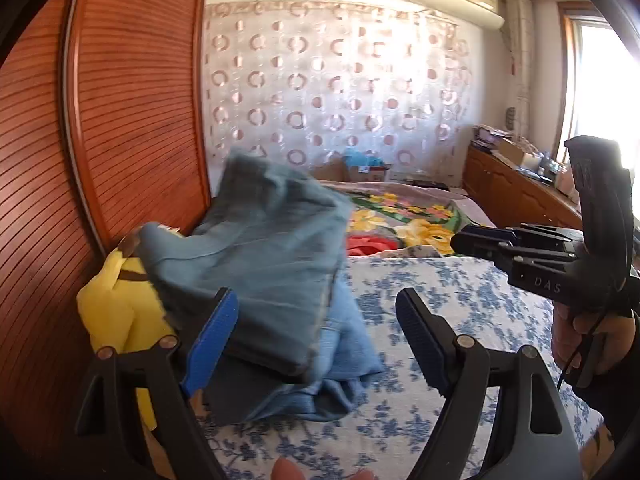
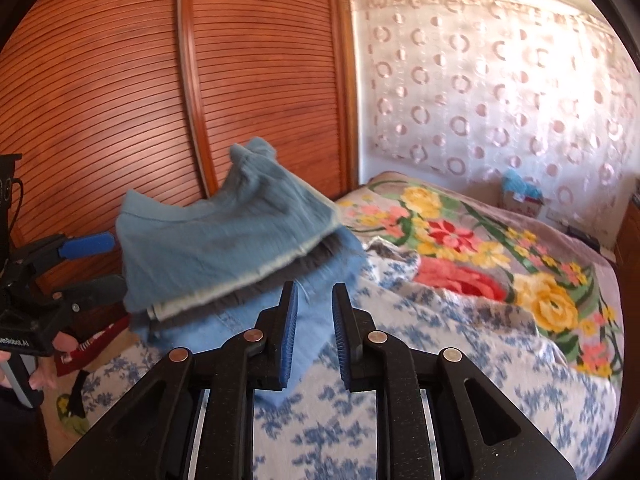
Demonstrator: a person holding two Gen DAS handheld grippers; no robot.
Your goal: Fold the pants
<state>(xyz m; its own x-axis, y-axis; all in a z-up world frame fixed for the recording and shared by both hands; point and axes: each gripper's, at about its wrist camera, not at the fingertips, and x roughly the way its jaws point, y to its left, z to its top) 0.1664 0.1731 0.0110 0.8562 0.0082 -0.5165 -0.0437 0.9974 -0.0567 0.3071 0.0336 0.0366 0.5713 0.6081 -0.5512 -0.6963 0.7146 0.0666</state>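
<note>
Pants (image 2: pixel 208 252): blue-grey, soft woven cloth, lying as the top piece of a small stack of folded garments at the bed's edge, close to the slatted wooden wardrobe door (image 2: pixel 120 92).
Stack under them: a dark grey piece and a lighter blue denim piece (image 2: pixel 304 320), all on the blue-floral sheet (image 2: pixel 460 380).
Neighbour: yellow plush toy (image 1: pixel 120 304), touching the stack's left side.
Left gripper (image 1: pixel 316 336): jaws spread wide, nothing between the pads, hovering just short of the stack.
Right gripper (image 2: pixel 314 336): jaws narrowly parted, empty; denim corner lies beyond the tips.
Handling, judged: light, limp, drapes and sags; not fragile; layers slide on each other.
Where to hold, judged: pinch the hemmed near edge (image 2: pixel 240 280) at both corners, top layer only.
</note>
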